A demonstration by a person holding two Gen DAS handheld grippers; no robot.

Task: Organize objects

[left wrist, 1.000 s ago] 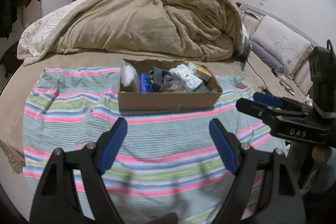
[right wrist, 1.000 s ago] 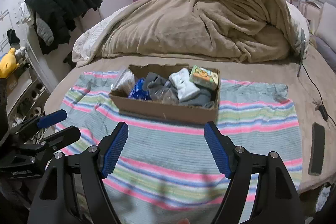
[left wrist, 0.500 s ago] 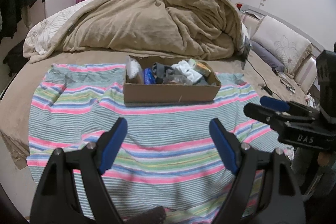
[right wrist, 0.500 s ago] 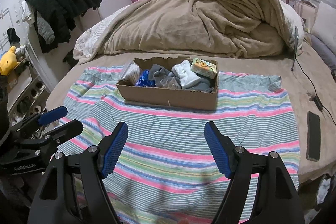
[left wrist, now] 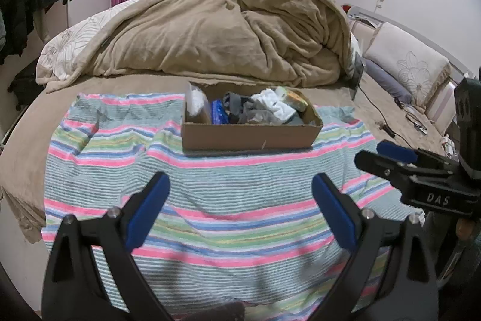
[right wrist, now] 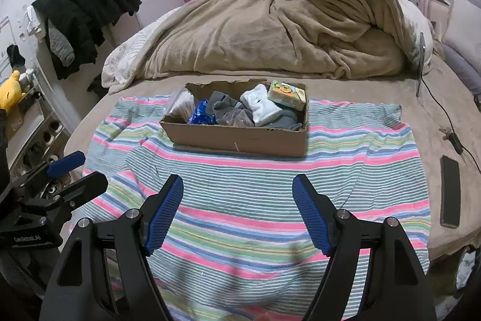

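A shallow cardboard box [left wrist: 249, 136] [right wrist: 237, 137] sits on a striped cloth [left wrist: 228, 185] [right wrist: 255, 188] spread over the bed. Inside lie white socks [right wrist: 263, 104], grey socks [right wrist: 228, 110], a blue packet [right wrist: 201, 115], a clear bag [right wrist: 182, 104] and a small printed pack [right wrist: 287, 94]. My left gripper [left wrist: 240, 185] hovers over the cloth in front of the box, its jaws opening with nothing between them. My right gripper [right wrist: 237, 185] hangs beside it, open and empty. Each one shows at the edge of the other's view.
A heaped tan blanket [left wrist: 228, 35] fills the bed behind the box. A dark phone [right wrist: 450, 191] and a cable [right wrist: 451, 128] lie on the bed to the right. Pillows [left wrist: 405, 65] lean at the far right. Dark clothes [right wrist: 84, 17] hang at the left.
Both grippers have drawn back from the box, which looks smaller and farther. The left gripper's jaws stand wider apart than before.
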